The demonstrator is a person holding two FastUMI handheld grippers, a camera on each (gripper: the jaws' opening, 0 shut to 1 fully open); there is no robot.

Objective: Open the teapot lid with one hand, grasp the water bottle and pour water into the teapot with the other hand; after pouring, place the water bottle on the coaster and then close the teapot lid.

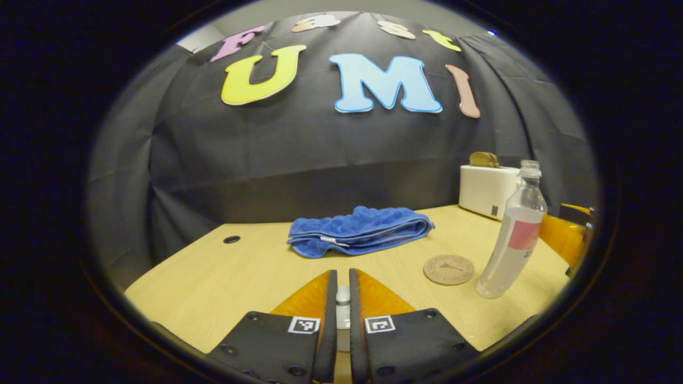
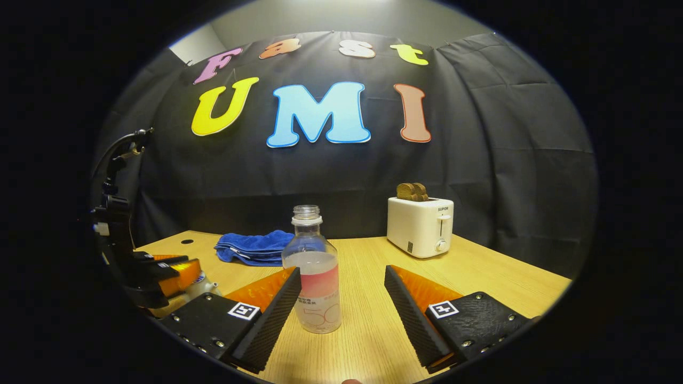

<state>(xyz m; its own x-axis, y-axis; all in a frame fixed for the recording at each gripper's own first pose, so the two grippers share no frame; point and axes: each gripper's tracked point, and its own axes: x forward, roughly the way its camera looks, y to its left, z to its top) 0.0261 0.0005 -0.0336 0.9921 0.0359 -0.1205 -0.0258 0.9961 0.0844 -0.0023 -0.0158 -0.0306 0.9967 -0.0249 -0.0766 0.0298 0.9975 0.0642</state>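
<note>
Between the left gripper (image 1: 343, 298) fingers, nearly closed, sits a small pale knob (image 1: 343, 300), probably the teapot lid's handle; I cannot tell whether both fingers press on it. In the right gripper view, a pale piece of the teapot (image 2: 203, 284) peeks out under that gripper at the near left. The right gripper (image 2: 341, 298) is spread wide, its fingers flanking the uncapped water bottle (image 2: 316, 272) without touching. The bottle stands upright, just right of the round coaster (image 1: 449, 269); a blue towel (image 1: 360, 230) and a toaster (image 2: 420, 226) sit farther back. Judging by this, the grasp comes next: centre the fingers on the bottle's lower body, close squarely, and keep it upright until over the teapot.
</note>
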